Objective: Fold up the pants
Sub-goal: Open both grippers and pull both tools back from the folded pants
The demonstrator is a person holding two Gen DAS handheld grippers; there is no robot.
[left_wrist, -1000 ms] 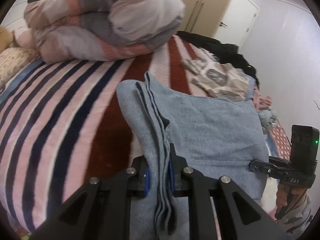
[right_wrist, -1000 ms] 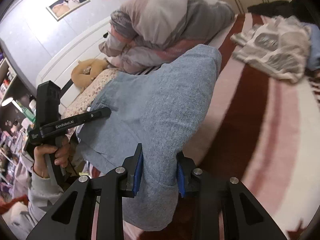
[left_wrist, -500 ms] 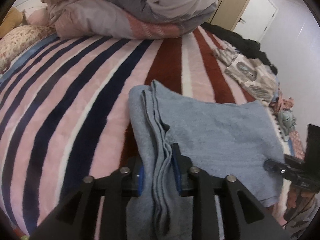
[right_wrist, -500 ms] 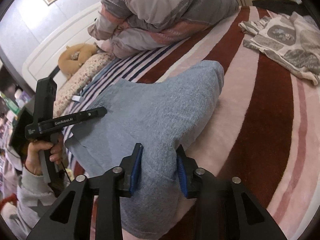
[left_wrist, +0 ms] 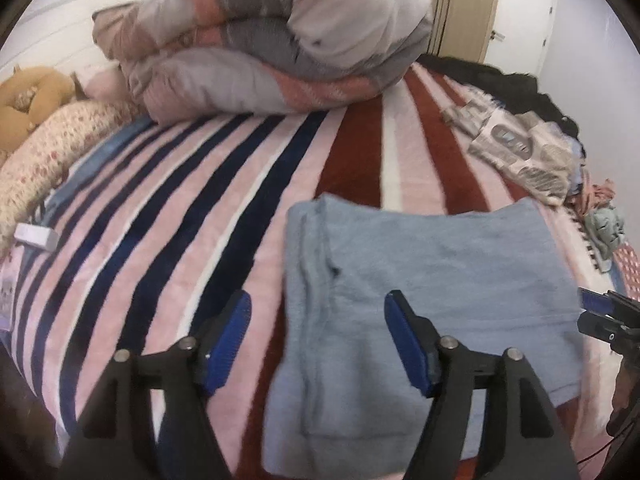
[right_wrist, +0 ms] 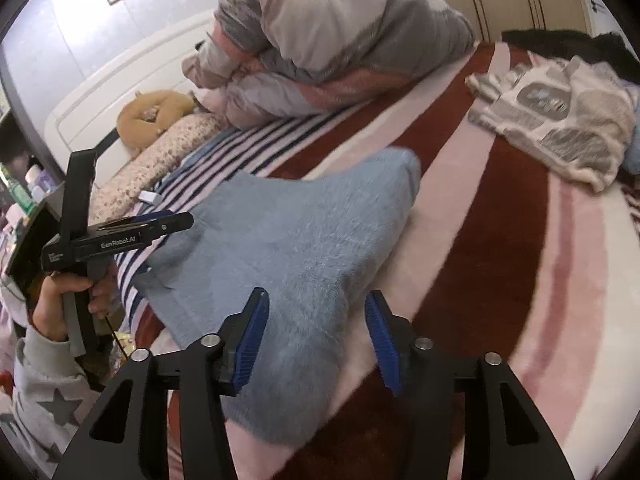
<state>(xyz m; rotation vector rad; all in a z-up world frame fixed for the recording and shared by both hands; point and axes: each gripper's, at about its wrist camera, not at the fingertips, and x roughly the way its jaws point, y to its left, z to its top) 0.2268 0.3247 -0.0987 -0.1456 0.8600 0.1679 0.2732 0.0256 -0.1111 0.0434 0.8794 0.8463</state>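
The folded light-blue fleece pants [left_wrist: 432, 280] lie flat on the striped blanket near the bed's front edge; they also show in the right wrist view [right_wrist: 296, 248]. My left gripper [left_wrist: 318, 320] is open, its blue pads apart over the pants' left folded edge, holding nothing. My right gripper [right_wrist: 316, 320] is open, its pads on either side of the pants' near right corner, not clamping it. The left gripper also shows in the right wrist view [right_wrist: 120, 232], and the right gripper's tip shows in the left wrist view [left_wrist: 604, 312].
A striped blanket [left_wrist: 200, 208] covers the bed. A bundled duvet [left_wrist: 280, 40] lies at the back, a floral pillow [left_wrist: 48, 160] and a plush toy [right_wrist: 152, 112] at the left. A patterned shirt [right_wrist: 560, 116] and dark clothes [left_wrist: 500, 80] lie at the right.
Both grippers have opened and let go of the pants, which now lie flat on the blanket. The raised right corner has dropped down.
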